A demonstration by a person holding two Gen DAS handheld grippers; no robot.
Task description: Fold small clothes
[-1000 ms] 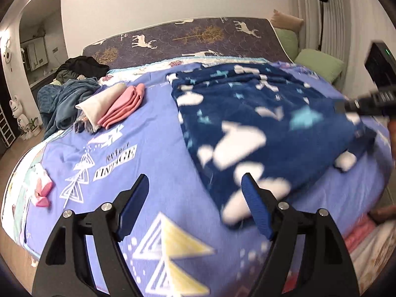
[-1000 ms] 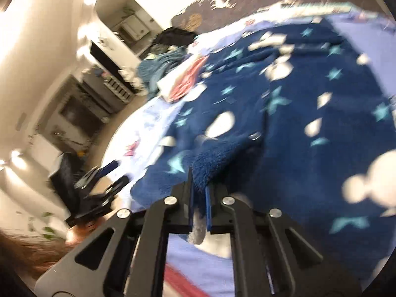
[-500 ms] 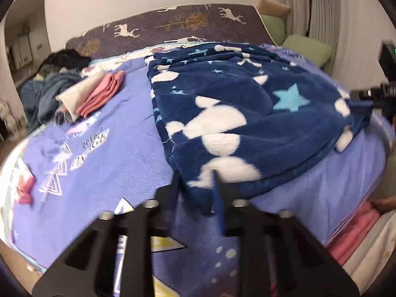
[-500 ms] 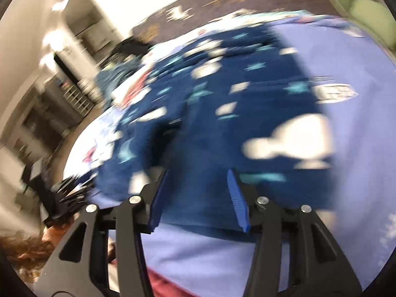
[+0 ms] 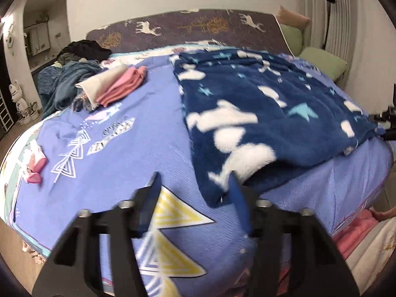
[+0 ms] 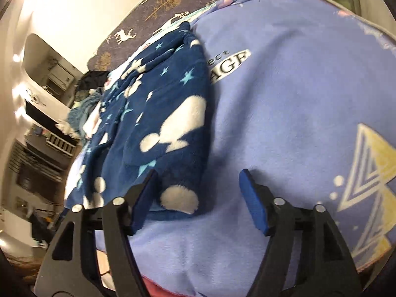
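The blue fleece garment [image 5: 259,113], navy with white clouds and pale stars, lies spread flat across the right half of the bed [image 5: 128,163], its near corner resting just ahead of your left gripper [image 5: 193,185], after a second in which you carried it over and laid it down. Far to the left, the small pink item [image 5: 34,165] sits alone near the bed's edge, and behind it the stack of folded pink and cream pieces [image 5: 116,86] waits beside the heap of teal and dark clothes [image 5: 71,74], well apart from the fleece. Your left gripper has pinched the near hem and let it go: its jaws are opening now, the corner of the fleece lying loose by the right-hand pad [image 5: 238,198], nothing pinched between them. Moving right, the fleece runs to the far side of the bed, where its other edge drapes slack near your right gripper [image 6: 195,185]. That tool, which a second ago was clenched on a fold of the fabric, has swung away and downward; its jaws are opening, with a white-tipped corner of the fleece lying between them but pressed by neither pad. Both tools released means the spreading step looks finished: the garment seems laid out and ready for its first fold, though the near hem is rumpled and may want smoothing first.
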